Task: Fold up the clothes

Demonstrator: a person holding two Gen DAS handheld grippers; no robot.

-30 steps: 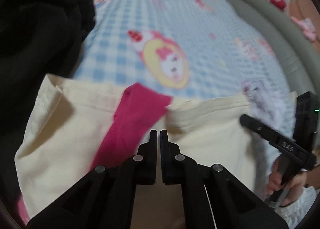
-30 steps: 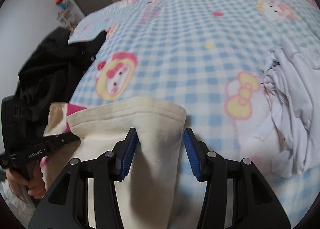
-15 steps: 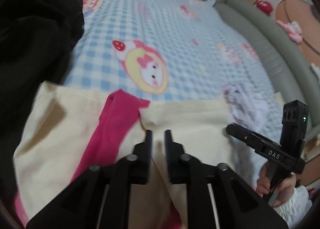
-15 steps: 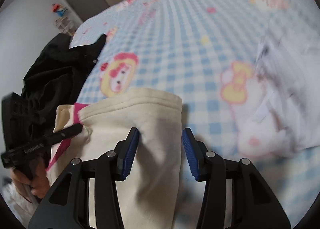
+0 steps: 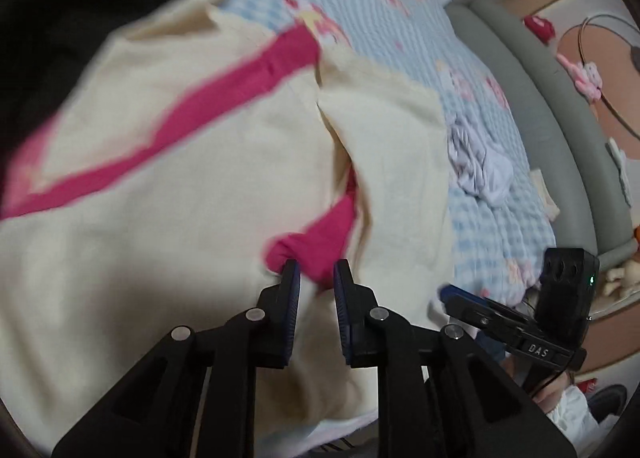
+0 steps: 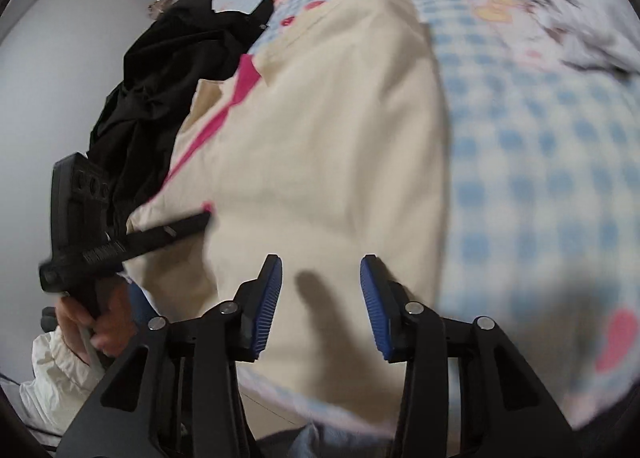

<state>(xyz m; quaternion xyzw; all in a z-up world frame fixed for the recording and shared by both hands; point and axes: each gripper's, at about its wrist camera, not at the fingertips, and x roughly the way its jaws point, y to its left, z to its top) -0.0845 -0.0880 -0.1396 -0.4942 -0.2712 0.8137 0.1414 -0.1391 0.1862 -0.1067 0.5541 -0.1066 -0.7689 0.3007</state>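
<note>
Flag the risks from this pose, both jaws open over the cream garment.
1. The left gripper straddles only the pink fold; closing may pinch trim alone and drag the cream garment askew.
2. The right gripper hangs over the garment near the bed edge; a pull could slide it off.
3. The black clothing touches its far side and may snag.

The left gripper is a black plastic frame with triangular cut-outs, round silver screws at its pivots and ribbed blue pads on the inner faces of its jaws; the right gripper is built the same; from the left wrist view its side shows white "DAS" lettering and a boxy black module with a small green light; a white gathered sleeve cuff covers the wrist of the hand behind the left gripper's handle.
</note>
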